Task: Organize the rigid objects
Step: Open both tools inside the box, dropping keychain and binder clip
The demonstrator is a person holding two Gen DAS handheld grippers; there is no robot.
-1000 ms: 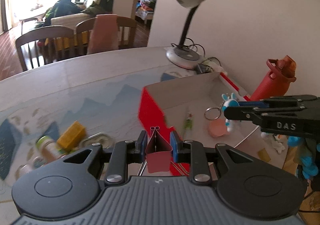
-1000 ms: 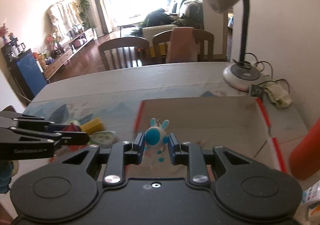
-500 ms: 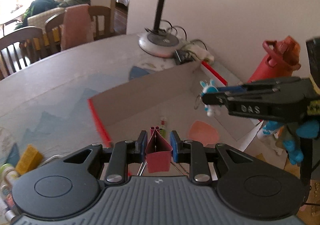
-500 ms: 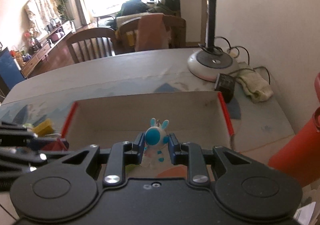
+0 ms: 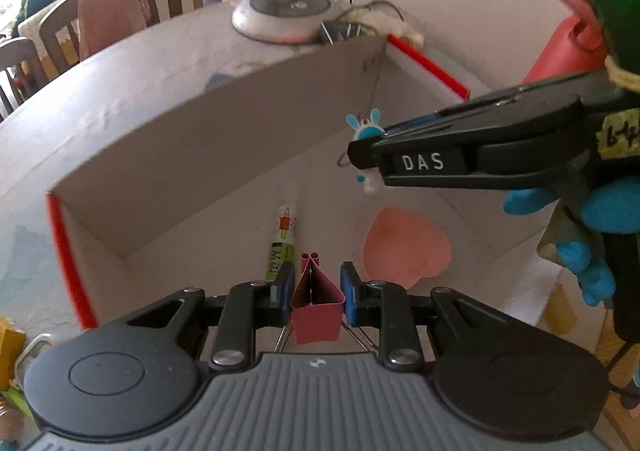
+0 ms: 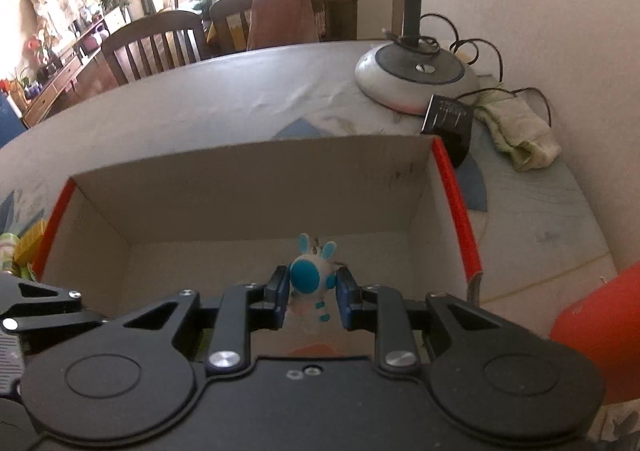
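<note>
My left gripper (image 5: 316, 287) is shut on a red binder clip (image 5: 316, 307) and hangs over the near part of an open cardboard box (image 5: 224, 123) with red edges. On the box floor lie a small green-labelled tube (image 5: 282, 247) and a pink heart-shaped piece (image 5: 406, 247). My right gripper (image 6: 310, 287) is shut on a blue-and-white rabbit keychain (image 6: 310, 277) above the same box (image 6: 256, 179). In the left wrist view that right gripper (image 5: 360, 155) reaches in from the right with the rabbit keychain (image 5: 366, 127) at its tip.
A lamp base (image 6: 416, 79), a black adapter (image 6: 448, 127) and a pale cloth (image 6: 520, 131) sit behind the box. A red bottle (image 5: 560, 47) stands at its right. A yellow block (image 6: 28, 247) and other small items lie left of the box. Chairs (image 6: 156, 43) line the table's far side.
Both grippers have moved forward and down over the box, which now fills both views. The binder clip and the rabbit keychain stay gripped.
</note>
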